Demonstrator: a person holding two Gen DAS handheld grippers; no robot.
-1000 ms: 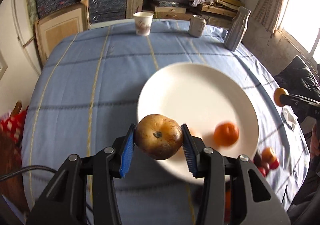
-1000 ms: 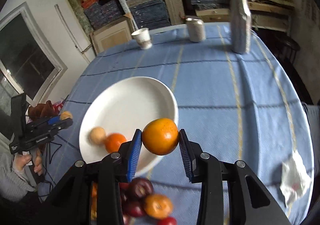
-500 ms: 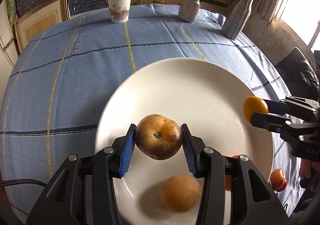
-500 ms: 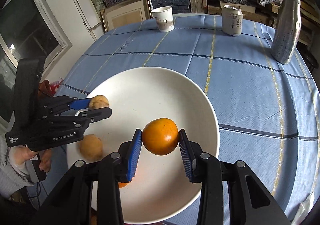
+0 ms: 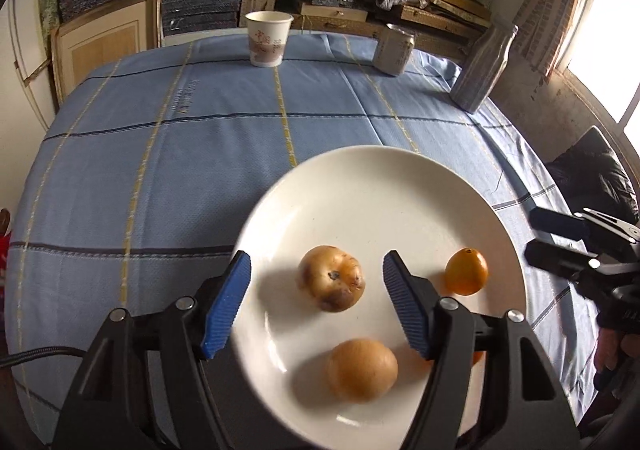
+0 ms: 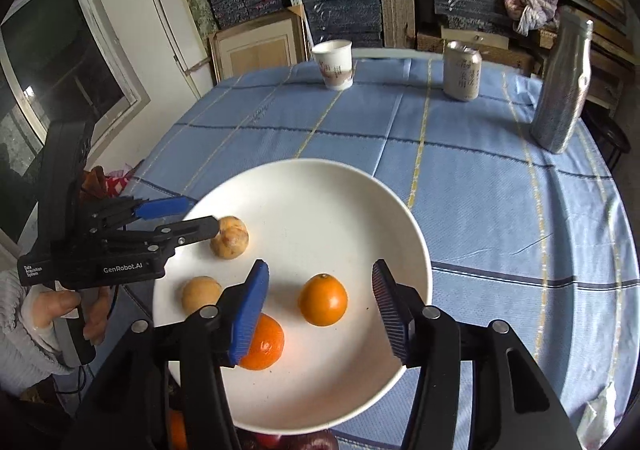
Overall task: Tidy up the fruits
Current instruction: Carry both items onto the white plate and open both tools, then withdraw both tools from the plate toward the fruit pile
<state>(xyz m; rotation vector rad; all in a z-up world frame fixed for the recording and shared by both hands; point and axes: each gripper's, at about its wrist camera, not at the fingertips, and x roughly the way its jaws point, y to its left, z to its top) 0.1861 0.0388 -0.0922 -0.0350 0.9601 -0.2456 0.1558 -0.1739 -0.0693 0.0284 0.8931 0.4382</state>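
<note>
Fruit released: left gripper (image 5: 316,302) now spread wide, brown fruit (image 5: 331,278) it clamped half a second ago resting on plate (image 5: 360,170) between its fingers. Right gripper (image 6: 320,314) likewise apart, orange (image 6: 323,299) dropped between fingers. Both deliveries done; more fruit below plate awaits.

The plate (image 6: 392,210) is plain white. On it lie a bright orange (image 6: 323,300), a deeper orange tangerine (image 6: 262,346), and two tan-brown fruits: one smooth and golden (image 5: 362,369), one mottled with dark brown blotches (image 5: 331,277). The tablecloth (image 5: 160,154) is light blue, checked with dark navy and yellow stripes. Both grippers are black with ribbed blue pads (image 5: 226,310). The paper cup (image 5: 268,38) is white with reddish-brown print; the can (image 6: 462,70) is silvery beige with dark lettering; the bottle (image 6: 562,86) is speckled grey.
</note>
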